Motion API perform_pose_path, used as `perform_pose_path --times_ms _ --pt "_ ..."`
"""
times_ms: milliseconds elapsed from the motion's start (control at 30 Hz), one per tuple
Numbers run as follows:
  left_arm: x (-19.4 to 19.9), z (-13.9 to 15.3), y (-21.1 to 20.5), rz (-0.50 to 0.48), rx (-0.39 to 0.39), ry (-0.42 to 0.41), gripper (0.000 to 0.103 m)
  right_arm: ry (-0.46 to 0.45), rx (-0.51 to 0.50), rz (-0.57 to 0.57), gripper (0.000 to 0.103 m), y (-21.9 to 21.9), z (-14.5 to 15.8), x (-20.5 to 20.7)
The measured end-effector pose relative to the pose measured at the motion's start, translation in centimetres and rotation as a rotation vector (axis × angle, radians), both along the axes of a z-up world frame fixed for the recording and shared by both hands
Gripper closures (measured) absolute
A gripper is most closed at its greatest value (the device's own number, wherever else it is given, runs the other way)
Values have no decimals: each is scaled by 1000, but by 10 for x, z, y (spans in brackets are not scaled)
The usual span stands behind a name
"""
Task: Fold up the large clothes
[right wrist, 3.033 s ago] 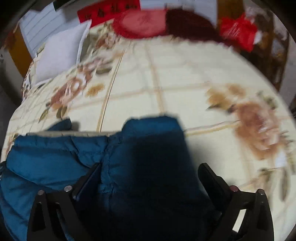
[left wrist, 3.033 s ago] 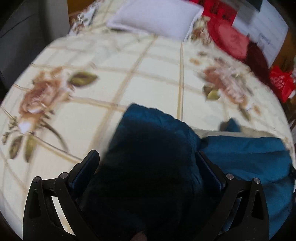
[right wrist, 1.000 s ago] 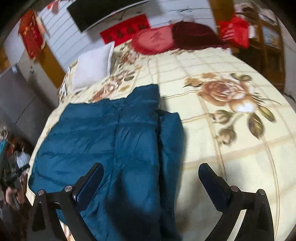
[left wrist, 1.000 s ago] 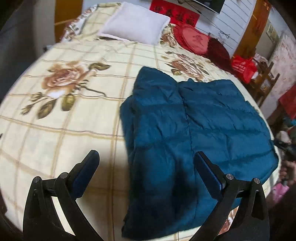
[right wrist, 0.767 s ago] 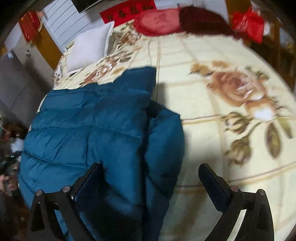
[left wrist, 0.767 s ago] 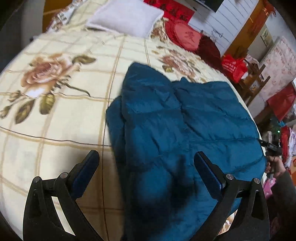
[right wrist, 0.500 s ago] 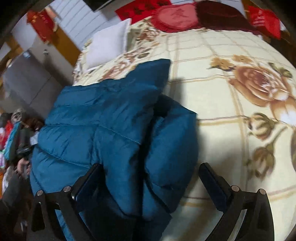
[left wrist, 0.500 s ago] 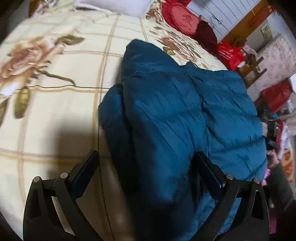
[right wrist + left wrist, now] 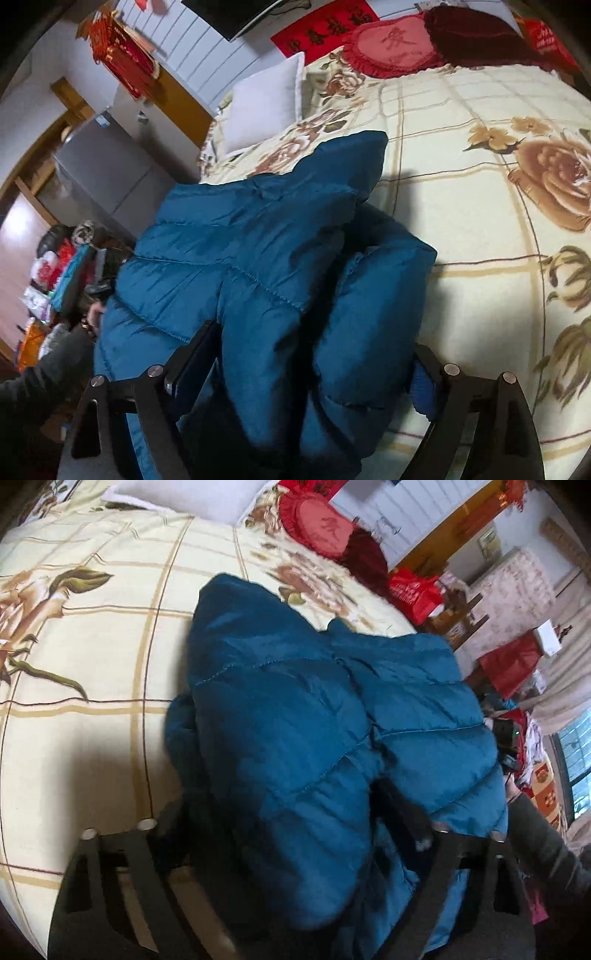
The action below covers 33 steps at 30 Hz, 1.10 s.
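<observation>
A teal quilted puffer jacket [image 9: 314, 720] lies on the cream floral bedspread [image 9: 92, 646], with both sleeves folded in over its body. It also shows in the right wrist view [image 9: 258, 258]. My left gripper [image 9: 280, 812] is open, its jaws wide on either side of the jacket's left folded edge, low over the bed. My right gripper [image 9: 306, 350] is open, its jaws on either side of the jacket's right folded edge and sleeve. The jacket bulges up between both pairs of fingers. I cannot tell whether the fingers touch the fabric.
A white pillow [image 9: 266, 103] and red cushions [image 9: 391, 46] lie at the head of the bed. A red bag [image 9: 413, 590] and wooden furniture stand past the bed's right side. A grey cabinet [image 9: 107, 177] and clutter stand past its left side. A dark sleeve [image 9: 543, 849] shows at the side.
Both grippers have come down and forward onto the jacket's near side edges. They let go of the sleeves earlier; the jacket now fills the space between each pair of jaws.
</observation>
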<state>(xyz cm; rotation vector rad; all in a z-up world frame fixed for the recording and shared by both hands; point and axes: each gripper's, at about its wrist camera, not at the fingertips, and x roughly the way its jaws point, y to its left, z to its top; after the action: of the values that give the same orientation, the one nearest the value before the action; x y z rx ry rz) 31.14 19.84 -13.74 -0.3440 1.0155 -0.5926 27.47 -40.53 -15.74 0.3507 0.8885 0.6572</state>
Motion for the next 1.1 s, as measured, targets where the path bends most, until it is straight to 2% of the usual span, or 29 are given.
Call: perform_pose_path --times_ms 133,200,233,267,300,333,400,533,667,733,933,1100 --pt "2 -2 -1 13 3 -28 34 -11 -41 -20 14 7 2 7" --pt "-1 -1 -5 30 7 -45 48 -12 -48 -16 14 11 3 7" --pt "-4 0 -5 40 8 -55 51 -14 -57 -14 16 13 4 7" --pt "-10 2 -7 60 24 -74 58 -16 -76 -20 21 15 5 7" --pt "-17 7 -9 82 41 -96 66 -32 -119 -35 34 19 9 4" --pt "-24 11 -12 109 56 -114 68 -75 -160 -45 48 24 18 -3" --pt "-37 21 -17 148 98 -147 76 -143 -235 -57 62 39 34 -18" --pt "-60 50 -31 183 217 -199 81 -200 -342 -100 73 56 63 -43" --pt "-79 82 -39 176 290 -224 83 -248 -372 -124 75 61 94 -68" --pt "-89 91 -36 172 291 -225 84 -257 -380 -123 75 63 110 -81" --pt "-108 124 -52 165 208 -234 84 -287 -444 -160 76 52 156 -100" --pt "-83 146 -90 148 188 -245 84 -290 -490 -188 76 24 185 -88"
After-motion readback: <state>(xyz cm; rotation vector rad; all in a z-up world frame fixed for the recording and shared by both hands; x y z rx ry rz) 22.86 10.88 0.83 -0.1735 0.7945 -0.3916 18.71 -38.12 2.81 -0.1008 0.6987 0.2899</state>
